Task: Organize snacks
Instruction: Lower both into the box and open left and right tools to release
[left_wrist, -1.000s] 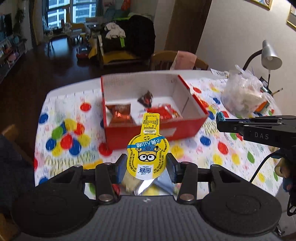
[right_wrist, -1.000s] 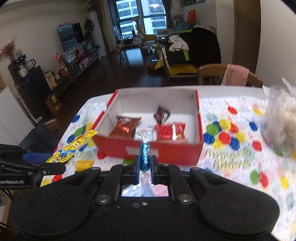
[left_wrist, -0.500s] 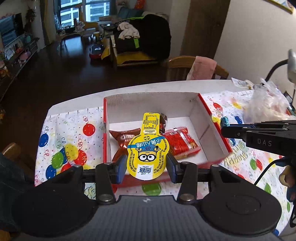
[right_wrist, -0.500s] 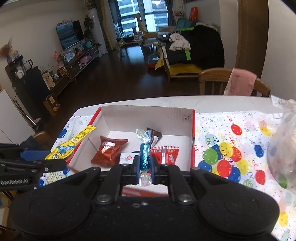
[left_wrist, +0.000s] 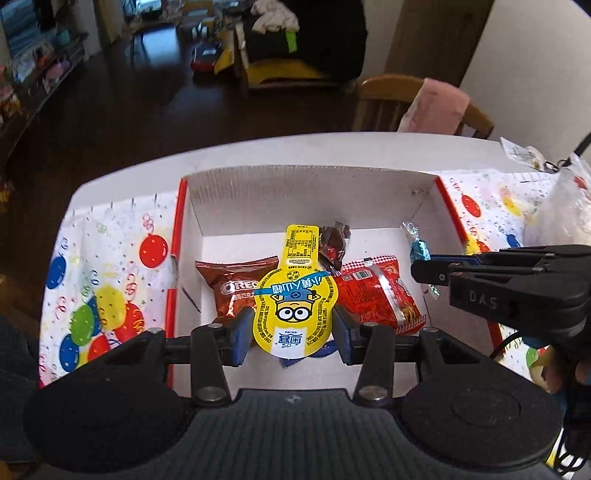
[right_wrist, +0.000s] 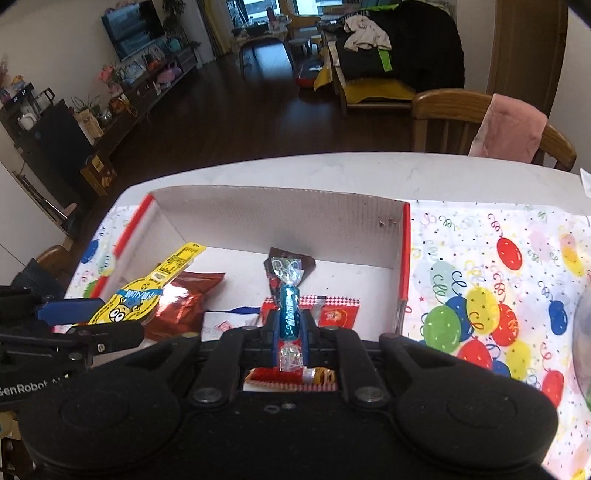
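Note:
My left gripper (left_wrist: 293, 330) is shut on a yellow Minions snack cup (left_wrist: 295, 310) and holds it above the red cardboard box (left_wrist: 177, 236), over its near half. My right gripper (right_wrist: 290, 330) is shut on a blue wrapped candy (right_wrist: 289, 314), also above the box; the candy shows in the left wrist view (left_wrist: 419, 253). Inside the box lie a brown Oreo pack (left_wrist: 229, 288), a red snack pack (left_wrist: 376, 291) and a small dark wrapper (left_wrist: 334, 243). The yellow cup shows at the left in the right wrist view (right_wrist: 136, 295).
The box stands on a white table with a balloon-print cloth (right_wrist: 480, 295). A clear plastic bag (left_wrist: 561, 206) lies at the table's right. A wooden chair with a pink cloth (right_wrist: 509, 125) stands behind the table.
Both grippers have moved forward and over the box with their snacks; the box now lies directly below them.

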